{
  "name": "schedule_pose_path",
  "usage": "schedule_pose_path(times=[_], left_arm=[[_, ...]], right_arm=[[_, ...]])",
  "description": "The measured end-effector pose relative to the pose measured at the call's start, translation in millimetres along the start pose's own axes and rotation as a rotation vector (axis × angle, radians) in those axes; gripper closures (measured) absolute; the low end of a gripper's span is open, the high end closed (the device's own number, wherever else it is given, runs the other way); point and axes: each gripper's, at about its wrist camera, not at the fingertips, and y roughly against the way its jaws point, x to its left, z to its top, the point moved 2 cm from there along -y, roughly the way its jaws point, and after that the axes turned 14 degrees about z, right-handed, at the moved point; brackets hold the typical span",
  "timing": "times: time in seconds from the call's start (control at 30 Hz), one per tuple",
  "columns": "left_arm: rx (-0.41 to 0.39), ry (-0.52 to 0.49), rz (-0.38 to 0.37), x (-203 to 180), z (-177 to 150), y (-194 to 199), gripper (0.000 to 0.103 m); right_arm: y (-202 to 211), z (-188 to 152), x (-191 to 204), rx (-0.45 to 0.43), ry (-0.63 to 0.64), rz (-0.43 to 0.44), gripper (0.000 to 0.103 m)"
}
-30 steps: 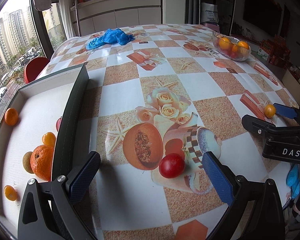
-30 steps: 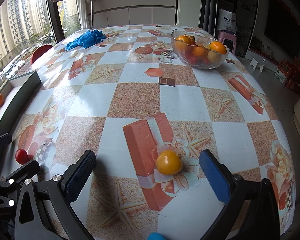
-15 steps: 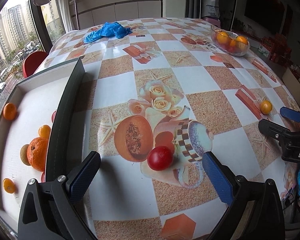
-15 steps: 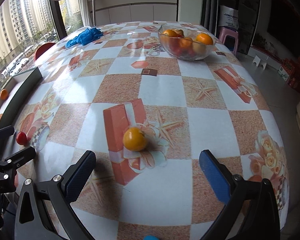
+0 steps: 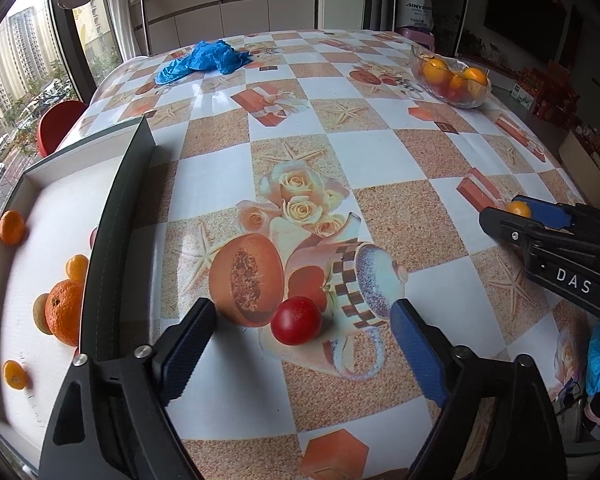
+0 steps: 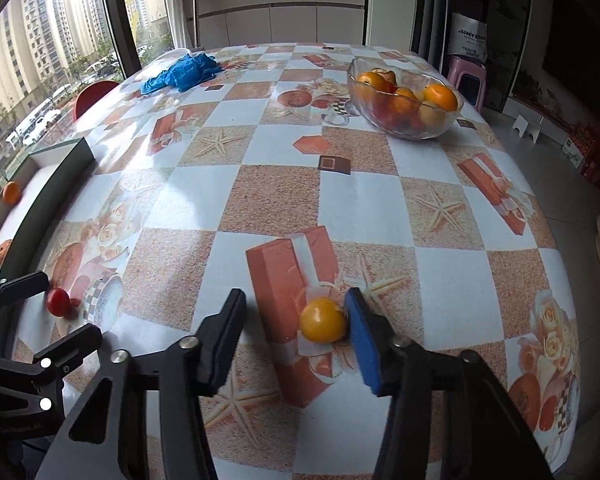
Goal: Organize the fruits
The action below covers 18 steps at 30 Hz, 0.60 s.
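- The left gripper point(image 5: 300, 344) sits low in the left wrist view with its jaws spread; they have just been closing in. The red fruit point(image 5: 296, 320) lies between them on the tablecloth point(image 5: 364, 152), touched by neither pad.
- The right gripper point(image 6: 296, 336) has also just been closing. The yellow fruit point(image 6: 323, 319) at lower centre of the right wrist view rests against the blue right pad point(image 6: 362, 336), while the black left pad stands clearly apart from it, so the jaws are partly drawn in and not yet pinching.
- Risk, right side: with only one pad in contact, further closing would likely shove the round fruit sideways across the slick cloth, and it may roll out of the jaws before the black pad arrives.
- Risk, left side: the red fruit sits nearer the fingertips than the jaw roots; a shallow pinch on a smooth round skin could squirt it forward.
- The tray point(image 5: 112, 216) at the left edge of the left wrist view already holds a large orange point(image 5: 62, 312) and smaller citrus, and its dark wall is just beside the left gripper; a sideways lift could clip it.
- The glass bowl point(image 6: 404, 96) of fruit stands well apart at upper right.
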Motion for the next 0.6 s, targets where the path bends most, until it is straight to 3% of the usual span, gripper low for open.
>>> schedule_pose_path(times=[0.07,0.1,0.17,0.2,0.27,0.6], left_arm=[[-0.006,-0.003,-0.012,0,1,2,0.041],[-0.008,-0.003,-0.018,0,1,3,0.046],[-0.016,-0.004,-0.035,2,1,5,0.075],[-0.015,-0.004,-0.050,4,1,5,0.080],[-0.015,0.015,-0.089,7,0,7,0.080],[-0.063,0.051,-0.132,23,7,36,0.080]], right_arm=[[0,0,3,0.007,0.002,0.010,0.078],[1,-1,3,0.010,-0.001,0.013,0.079],[3,-3,2,0.011,-0.015,0.034,0.079],[5,-4,2,0.010,-0.021,0.046,0.079],[9,-8,1,0.005,-0.032,0.067,0.079],[26,-5,6,-0.017,-0.046,0.113,0.079]])
